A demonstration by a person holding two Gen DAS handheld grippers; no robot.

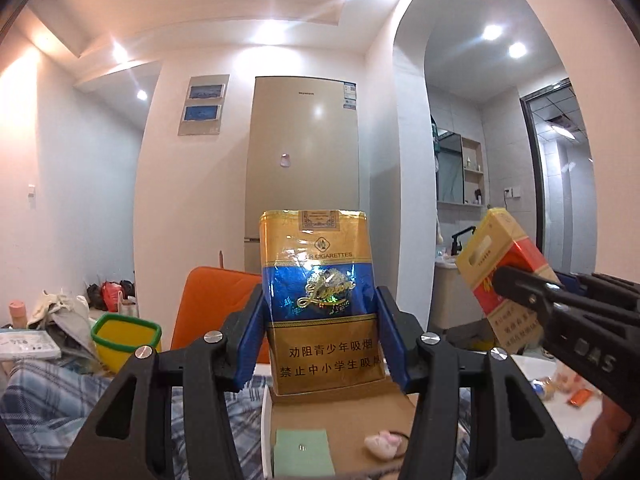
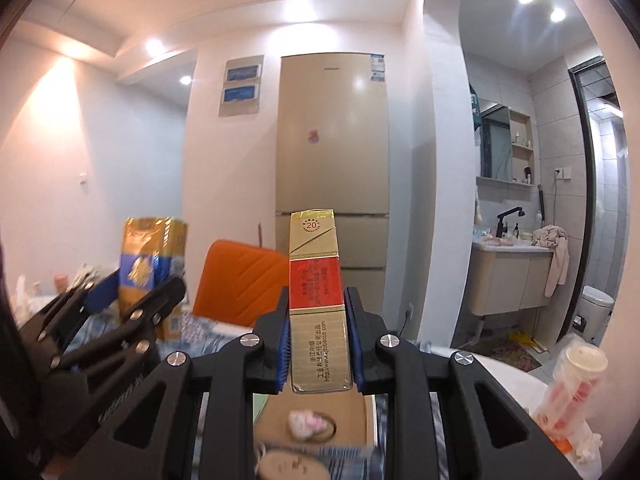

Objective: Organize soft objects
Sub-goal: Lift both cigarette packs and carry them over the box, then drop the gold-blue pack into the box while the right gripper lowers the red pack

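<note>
My left gripper (image 1: 320, 336) is shut on a gold and blue soft cigarette pack (image 1: 320, 280), held upright above an open cardboard box (image 1: 344, 420). My right gripper (image 2: 318, 344) is shut on a red and gold cigarette pack (image 2: 318, 300), narrow side toward the camera, also above the box (image 2: 352, 412). In the left wrist view the right gripper (image 1: 520, 292) and its red pack (image 1: 500, 264) are at the right, tilted. In the right wrist view the left gripper (image 2: 120, 304) and its blue pack (image 2: 154, 260) are at the left.
The box holds a green card (image 1: 302, 456) and a pink soft item (image 1: 382, 442). A plaid cloth (image 1: 48, 400) covers the surface. A yellow bin (image 1: 124, 340) and an orange chair back (image 1: 216, 304) stand behind. A wrapped tube (image 2: 568, 392) stands at the right.
</note>
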